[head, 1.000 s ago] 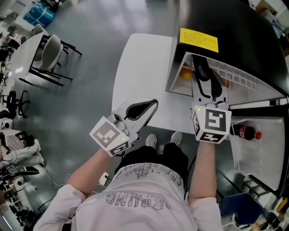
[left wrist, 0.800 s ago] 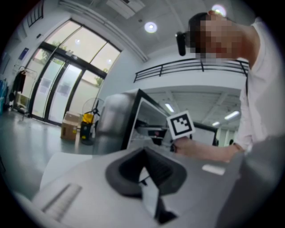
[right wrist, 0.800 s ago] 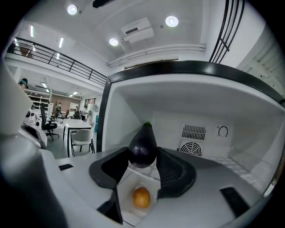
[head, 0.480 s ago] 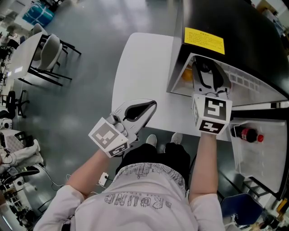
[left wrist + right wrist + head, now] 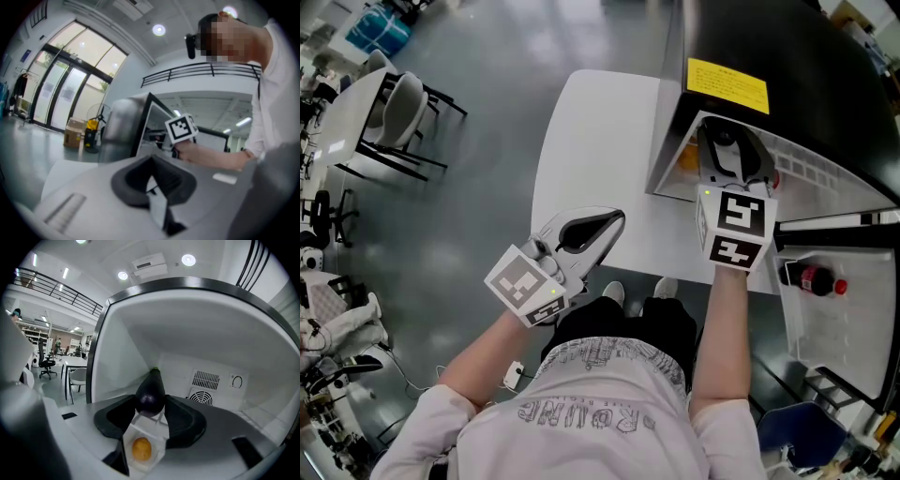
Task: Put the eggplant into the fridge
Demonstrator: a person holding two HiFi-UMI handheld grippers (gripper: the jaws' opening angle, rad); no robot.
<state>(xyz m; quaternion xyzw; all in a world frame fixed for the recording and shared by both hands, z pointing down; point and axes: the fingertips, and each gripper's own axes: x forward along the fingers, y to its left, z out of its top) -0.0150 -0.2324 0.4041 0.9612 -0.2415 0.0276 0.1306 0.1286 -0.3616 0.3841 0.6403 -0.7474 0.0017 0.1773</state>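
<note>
A dark purple eggplant (image 5: 150,392) sits stem-forward between the black pads of my right gripper (image 5: 150,405), which is shut on it. That gripper (image 5: 727,155) reaches into the open fridge (image 5: 787,56), whose white inner walls (image 5: 187,333) surround the eggplant in the right gripper view. In the head view the gripper's body hides the eggplant. My left gripper (image 5: 602,223) hovers over the near edge of the white table (image 5: 591,141), shut and holding nothing (image 5: 152,174).
An orange fruit (image 5: 141,448) lies on the fridge floor below the eggplant, also seen as an orange fruit (image 5: 685,156) at the opening's left. The open fridge door (image 5: 834,323) holds a cola bottle (image 5: 811,277). A vent grille (image 5: 205,380) marks the fridge's back wall.
My right gripper has moved a little farther into the fridge with the eggplant. The left gripper has stayed where it was.
</note>
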